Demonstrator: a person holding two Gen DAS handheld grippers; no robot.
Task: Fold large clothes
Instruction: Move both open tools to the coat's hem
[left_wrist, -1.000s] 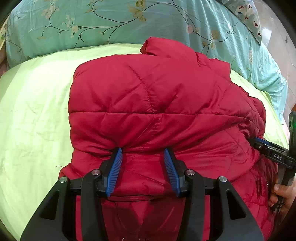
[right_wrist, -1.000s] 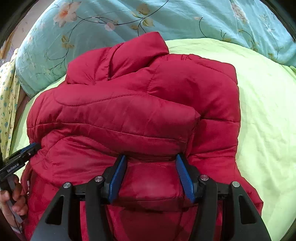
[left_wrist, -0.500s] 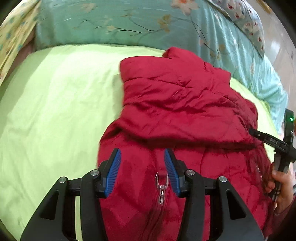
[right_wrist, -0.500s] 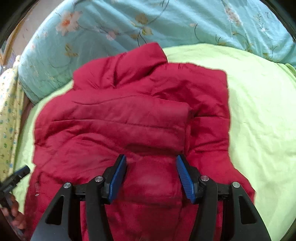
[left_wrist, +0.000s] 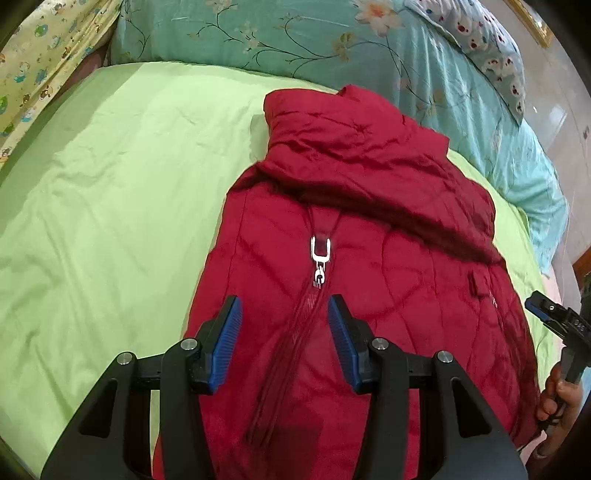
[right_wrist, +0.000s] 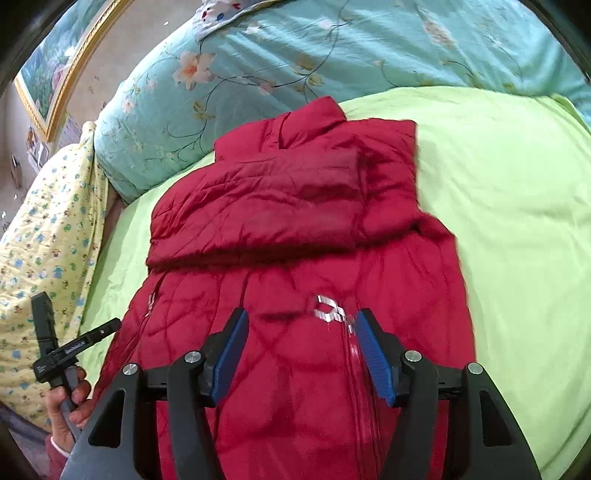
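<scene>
A red quilted jacket (left_wrist: 369, 229) lies front up on the green sheet (left_wrist: 110, 192). Its sleeves are folded across the chest, and the silver zipper pull (left_wrist: 319, 254) shows below them. My left gripper (left_wrist: 284, 299) hovers over the lower front, open, with the zipper line running under the gap. My right gripper (right_wrist: 303, 314) is above the same area, and the zipper pull (right_wrist: 328, 308) sits by its right finger. Its jaws are opening and hold nothing; the jacket (right_wrist: 277, 206) lies under them. Each gripper shows at the edge of the other's view, the right gripper (left_wrist: 539, 308) and the left gripper (right_wrist: 107, 326).
A teal floral quilt (left_wrist: 314, 37) is bunched along the head of the bed. A yellow patterned blanket (right_wrist: 44, 236) lies on the left side. A framed picture (right_wrist: 55, 66) hangs on the wall. A hand (right_wrist: 70, 398) holds the left gripper's handle.
Both grippers have drawn back from the folded upper part toward the hem, so the zipper and lower front have come into view. The right jaws stand wider than before.
</scene>
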